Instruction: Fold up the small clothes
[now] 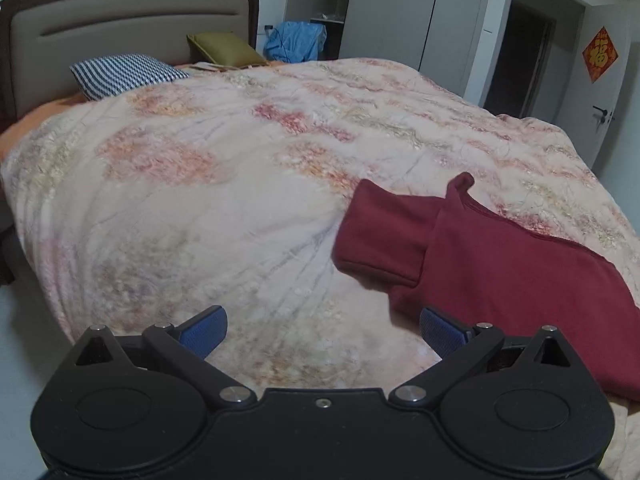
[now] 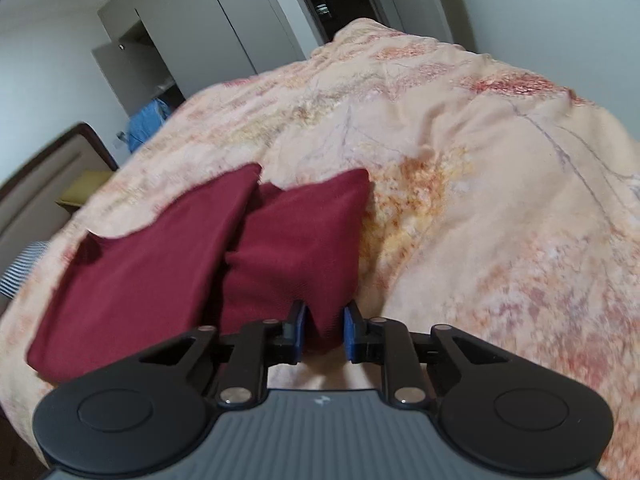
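Red diamond-shaped paper sign (image 1: 599, 54) on the white door (image 1: 600, 92), one gold Chinese character 福 on it, small pale logo mark (image 2: 320, 401) on the grey ribbed body of the right gripper, too small to read

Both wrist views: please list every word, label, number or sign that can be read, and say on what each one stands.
"福": one gold character on a red diamond-shaped paper decoration stuck to the white door, left wrist view.
Small pale logo mark on the body of the right gripper: a symbol only, too small to read as letters.
No other text shows on the maroon garment, the floral quilt or the pillows.
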`<action>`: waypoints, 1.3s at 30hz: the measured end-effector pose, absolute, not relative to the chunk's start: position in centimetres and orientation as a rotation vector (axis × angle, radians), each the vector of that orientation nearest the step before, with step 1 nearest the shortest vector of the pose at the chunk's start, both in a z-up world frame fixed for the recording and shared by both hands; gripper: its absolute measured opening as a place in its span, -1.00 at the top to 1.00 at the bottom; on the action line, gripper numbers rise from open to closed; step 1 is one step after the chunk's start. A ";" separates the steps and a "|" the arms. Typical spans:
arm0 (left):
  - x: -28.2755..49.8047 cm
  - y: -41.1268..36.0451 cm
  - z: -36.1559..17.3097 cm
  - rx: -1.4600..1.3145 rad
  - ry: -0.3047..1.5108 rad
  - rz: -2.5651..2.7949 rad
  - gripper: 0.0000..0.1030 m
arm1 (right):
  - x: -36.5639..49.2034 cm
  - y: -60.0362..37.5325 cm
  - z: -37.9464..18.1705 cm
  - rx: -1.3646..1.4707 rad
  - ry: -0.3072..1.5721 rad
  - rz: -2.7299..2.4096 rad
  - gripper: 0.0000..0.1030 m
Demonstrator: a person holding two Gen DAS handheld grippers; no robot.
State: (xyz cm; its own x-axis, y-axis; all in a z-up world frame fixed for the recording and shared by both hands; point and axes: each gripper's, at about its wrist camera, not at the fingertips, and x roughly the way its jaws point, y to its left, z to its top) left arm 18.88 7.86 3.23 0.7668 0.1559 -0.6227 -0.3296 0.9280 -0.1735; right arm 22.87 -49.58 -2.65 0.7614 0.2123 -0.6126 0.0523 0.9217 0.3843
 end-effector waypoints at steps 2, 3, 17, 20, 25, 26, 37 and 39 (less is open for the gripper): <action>19.6 7.7 2.6 -0.322 0.656 0.226 -0.99 | 22.9 -49.2 -2.1 0.383 0.703 0.074 0.55; 20.0 7.6 2.3 -0.338 0.662 0.208 -0.99 | 22.9 -49.0 -1.8 0.374 0.702 0.068 0.41; 23.9 5.4 0.8 -0.307 0.678 0.145 -0.99 | 18.6 -42.5 1.8 0.153 0.501 0.065 -1.00; 24.5 5.5 0.4 -0.313 0.689 0.140 -0.99 | 18.8 -39.5 2.0 0.114 0.467 0.100 -1.00; 24.8 6.0 -0.1 -0.329 0.701 0.141 -0.99 | 20.0 -33.9 1.8 0.029 0.420 0.174 -1.00; 24.8 6.1 -0.2 -0.335 0.704 0.140 -0.99 | 20.2 -32.7 1.6 0.012 0.412 0.183 -1.00; 24.1 7.5 -1.6 -0.431 0.658 0.130 -0.99 | 21.8 -24.0 -1.2 -0.117 0.365 0.280 -1.00; 24.2 7.6 -2.0 -0.454 0.644 0.104 -0.99 | 22.0 -23.3 -2.4 -0.168 0.376 0.264 -1.00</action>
